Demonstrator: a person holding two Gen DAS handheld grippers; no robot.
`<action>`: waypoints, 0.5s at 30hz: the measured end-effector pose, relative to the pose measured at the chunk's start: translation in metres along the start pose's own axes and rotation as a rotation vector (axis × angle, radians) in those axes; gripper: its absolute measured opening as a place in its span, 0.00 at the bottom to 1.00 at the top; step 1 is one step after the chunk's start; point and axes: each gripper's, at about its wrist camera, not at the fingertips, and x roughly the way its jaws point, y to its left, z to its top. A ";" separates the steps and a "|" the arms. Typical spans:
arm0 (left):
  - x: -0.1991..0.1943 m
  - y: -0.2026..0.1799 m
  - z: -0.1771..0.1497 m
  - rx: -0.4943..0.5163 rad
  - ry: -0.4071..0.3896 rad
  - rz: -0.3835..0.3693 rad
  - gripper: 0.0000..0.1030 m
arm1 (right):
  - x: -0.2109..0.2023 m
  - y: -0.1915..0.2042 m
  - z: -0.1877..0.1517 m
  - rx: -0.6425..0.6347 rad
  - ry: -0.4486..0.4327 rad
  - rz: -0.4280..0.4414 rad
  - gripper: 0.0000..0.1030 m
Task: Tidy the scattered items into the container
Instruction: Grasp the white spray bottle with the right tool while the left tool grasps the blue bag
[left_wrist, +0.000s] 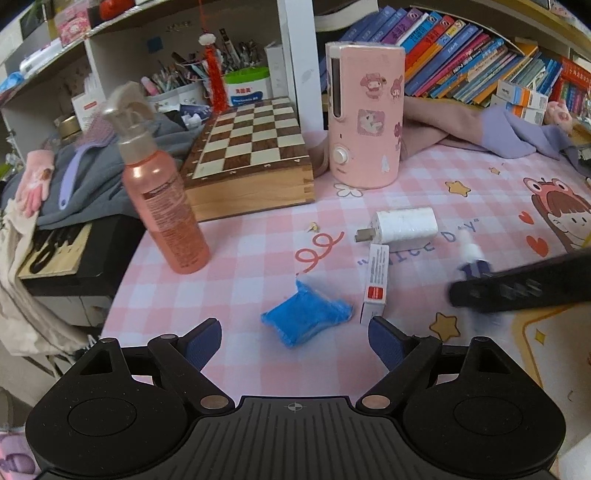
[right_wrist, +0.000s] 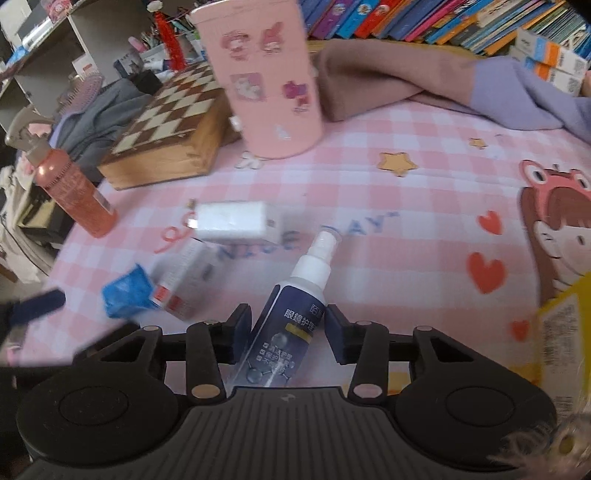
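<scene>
1. Lying along the pink checked mat (right_wrist: 424, 206), the navy spray bottle (right_wrist: 291, 314) is resting between the pads of the right gripper (right_wrist: 288, 332); a sliver of gap is showing beside each pad, so no grip is visible.
2. Hovering wide open and empty, the left gripper (left_wrist: 295, 343) is framing a crumpled blue cloth (left_wrist: 306, 314) lying just ahead of it.
3. Touching the cloth's right side, a small white carton (left_wrist: 375, 284) is lying flat; a white charger block (left_wrist: 402, 223) is sitting just beyond.
4. Bounding the mat's far edge, a wooden chessboard box (left_wrist: 251, 158) and a pink cylinder (left_wrist: 364, 114) are leaving open room in the centre.
5. Appearing only as a cut-off yellow corner at the right edge, a possible container (right_wrist: 561, 332) is hard to make out.
</scene>
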 end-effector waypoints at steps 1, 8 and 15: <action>0.005 -0.001 0.001 0.004 0.006 0.004 0.86 | -0.002 -0.002 -0.002 -0.010 0.001 -0.009 0.39; 0.030 -0.001 0.003 0.023 0.034 -0.003 0.73 | -0.006 -0.004 -0.018 -0.104 -0.003 -0.058 0.30; 0.028 -0.005 0.002 0.000 0.018 -0.082 0.30 | -0.008 -0.004 -0.019 -0.139 -0.008 -0.057 0.30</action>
